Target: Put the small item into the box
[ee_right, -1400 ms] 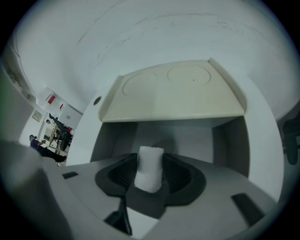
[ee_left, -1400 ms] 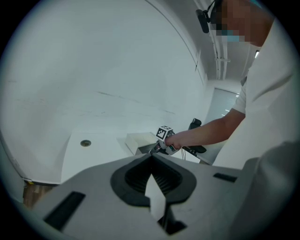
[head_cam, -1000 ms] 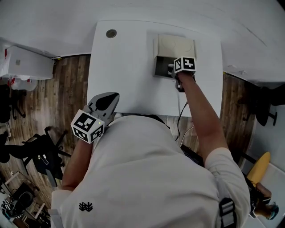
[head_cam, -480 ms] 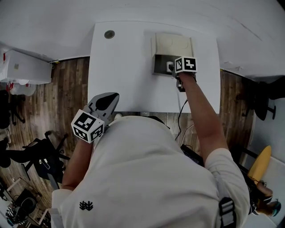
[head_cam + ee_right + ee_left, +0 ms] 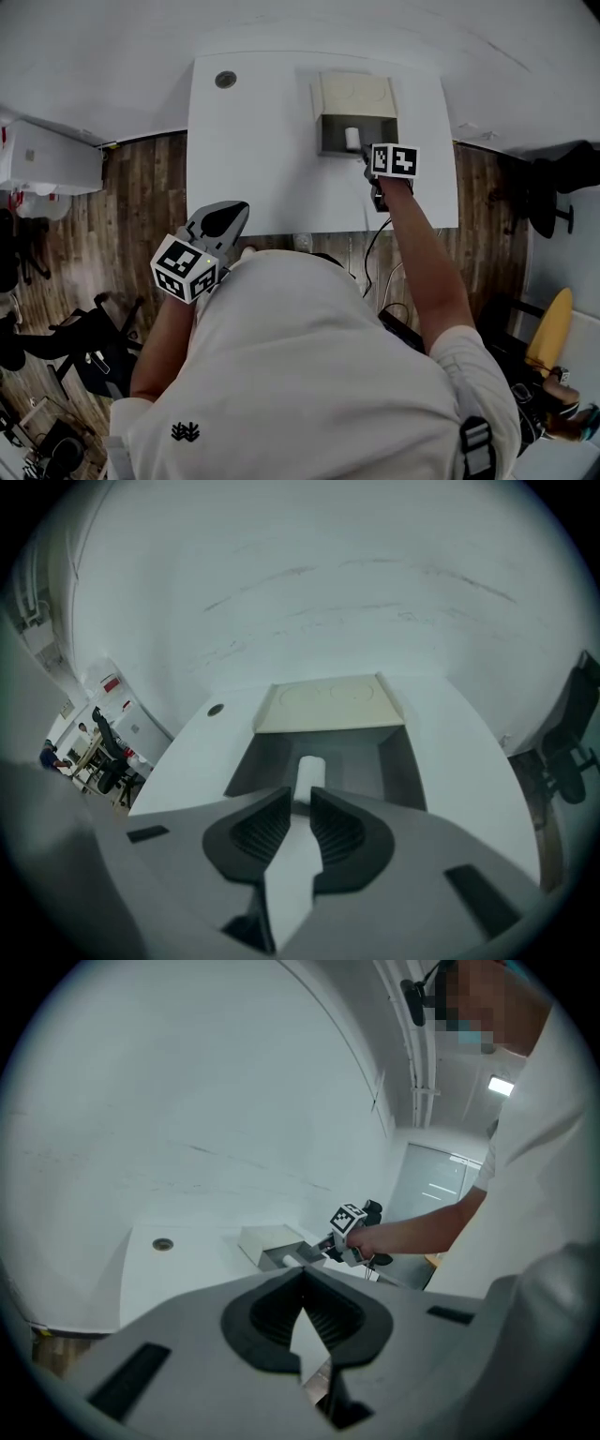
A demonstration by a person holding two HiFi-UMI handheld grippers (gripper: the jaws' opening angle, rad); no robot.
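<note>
the right gripper [image 5: 300, 795] hangs at the near edge of the box [image 5: 397, 761]. its jaws are closing, with a narrow gap left between them. nothing is pinched in that gap. the small item [image 5: 310, 769], a short white cylinder, lies on the box floor just beyond the fingertips, and the pads are not pressing on it. from the head view it sits inside the box, toward the right of the middle, with the gripper's marker cube just outside the near right corner.

the box is a shallow grey tray with its pale lid [image 5: 354, 94] folded back flat on the far side. it stands on the white table [image 5: 253, 150]. a small round disc [image 5: 225, 80] lies well to the left of the box, near the table's far corner.

the left gripper [image 5: 302, 1275] is held well away from the box, on the person's side of the table's near edge. its tips are together and it holds nothing.

judged from this, the placing step looks finished and the release is being wrapped up. the next move calls for drawing the right gripper straight back and up from the near wall, so the closing tips don't nudge the cylinder or roll it out.
</note>
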